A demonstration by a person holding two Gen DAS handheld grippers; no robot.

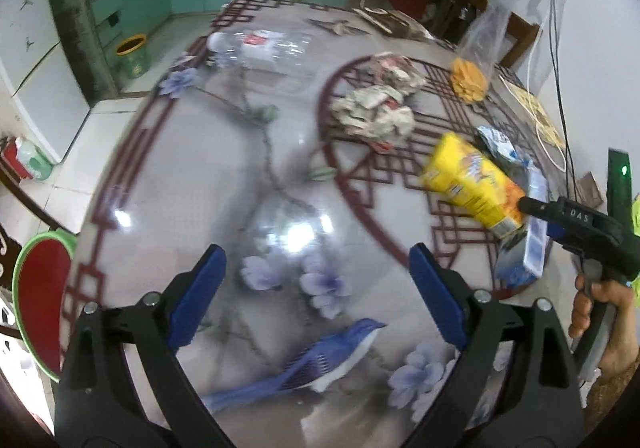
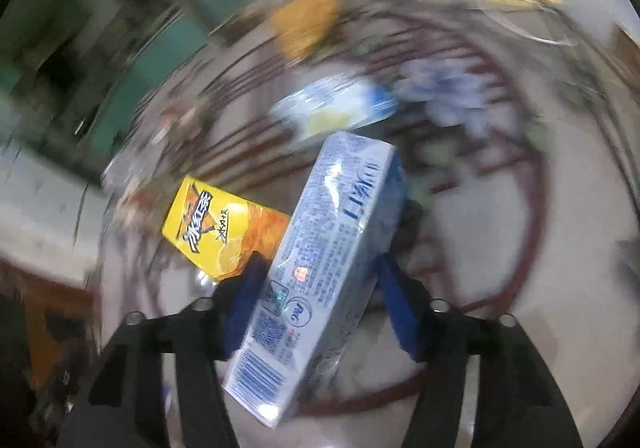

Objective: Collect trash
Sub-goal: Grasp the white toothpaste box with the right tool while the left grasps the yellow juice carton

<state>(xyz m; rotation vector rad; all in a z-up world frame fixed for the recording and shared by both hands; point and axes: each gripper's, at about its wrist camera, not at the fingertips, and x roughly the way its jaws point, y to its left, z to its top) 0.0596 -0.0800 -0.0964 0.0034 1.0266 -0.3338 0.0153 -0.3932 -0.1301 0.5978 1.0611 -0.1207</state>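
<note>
Trash lies on a round patterned table [image 1: 192, 187]. My left gripper [image 1: 316, 252] hangs open over bare tabletop with nothing between its blue pads. My right gripper [image 2: 322, 260] is shut on a long blue-and-white carton box [image 2: 344, 187], its pads pressing both long sides. In the left wrist view the same right gripper [image 1: 538, 224] and box [image 1: 524, 264] sit at the table's right edge. A yellow drink carton [image 1: 472, 183] [image 2: 224, 232] lies against the box. Farther off are crumpled paper [image 1: 376, 103], a clear plastic bottle [image 1: 260, 47] and a blue-white wrapper [image 1: 500, 147] [image 2: 336, 111].
A clear bag with orange peel [image 1: 470, 79] stands at the far right of the table, cables [image 1: 556, 47] hanging behind it. A green-rimmed red stool [image 1: 40, 300] is at the lower left, a yellow-green bin [image 1: 132, 55] on the floor. A hand [image 1: 608, 312] holds the right gripper.
</note>
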